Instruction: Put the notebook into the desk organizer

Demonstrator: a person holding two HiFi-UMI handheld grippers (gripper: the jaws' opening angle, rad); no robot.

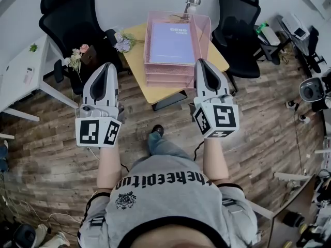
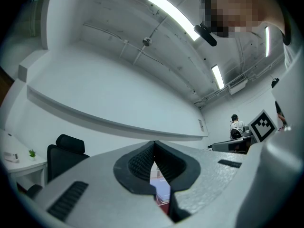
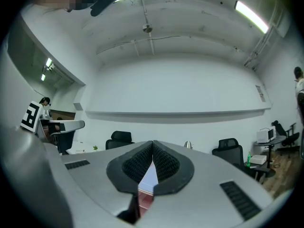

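A lilac notebook [image 1: 171, 43] lies flat in the top tray of the pink mesh desk organizer [image 1: 205, 29], which stands on a small yellow desk [image 1: 135, 62]. My left gripper [image 1: 107, 66] hovers in front of the desk's left corner, apart from everything, shut and empty. My right gripper [image 1: 200, 62] hangs close to the organizer's front right corner, also shut with nothing held. In the left gripper view the jaw tips meet [image 2: 154, 144]; a sliver of the notebook [image 2: 162, 189] shows below them. The right gripper view shows closed tips [image 3: 153, 144] too, with the notebook [image 3: 149, 178] and pink mesh behind.
Black office chairs stand behind the desk at left [image 1: 72, 15] and right [image 1: 238, 27]. Flowers [image 1: 123, 43] and a silver lamp [image 1: 192, 1] sit on the desk. A white table [image 1: 20, 71] is at far left. Equipment [image 1: 310, 89] crowds the right side.
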